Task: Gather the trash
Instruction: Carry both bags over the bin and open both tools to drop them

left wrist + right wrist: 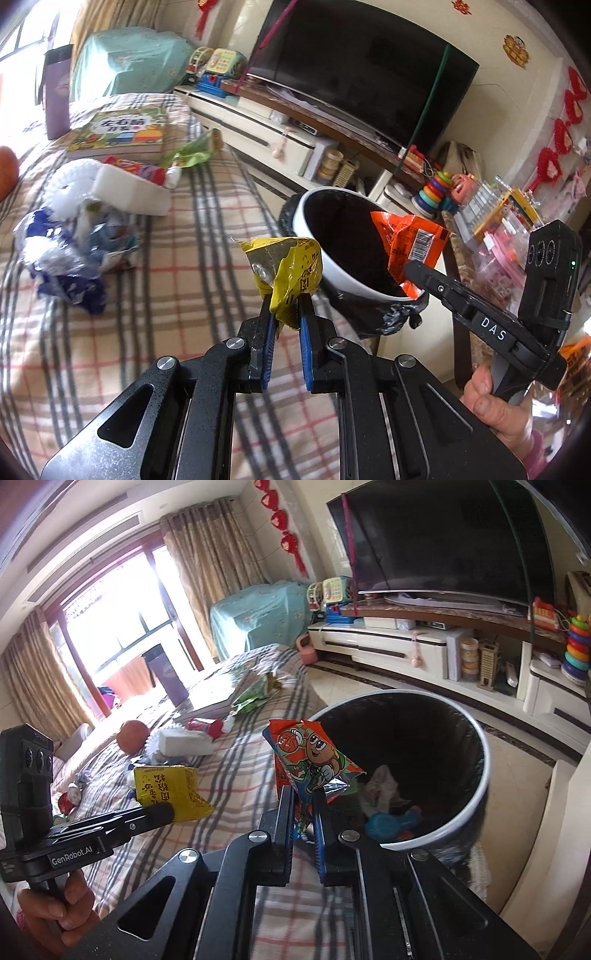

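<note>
- Trash bin, black liner, beside the bed: already holds crumpled paper and a blue item, so the task is partly done.
- Left on the bed, well back from the bin: blue-white plastic pile, green wrapper, small red-white packet. Book and white box probably stay.
- Right gripper: fingers clamped on orange snack wrapper, at the bin rim; drop looks next.
- Left gripper: fingers clamped on yellow wrapper, just short of the bin.
</note>
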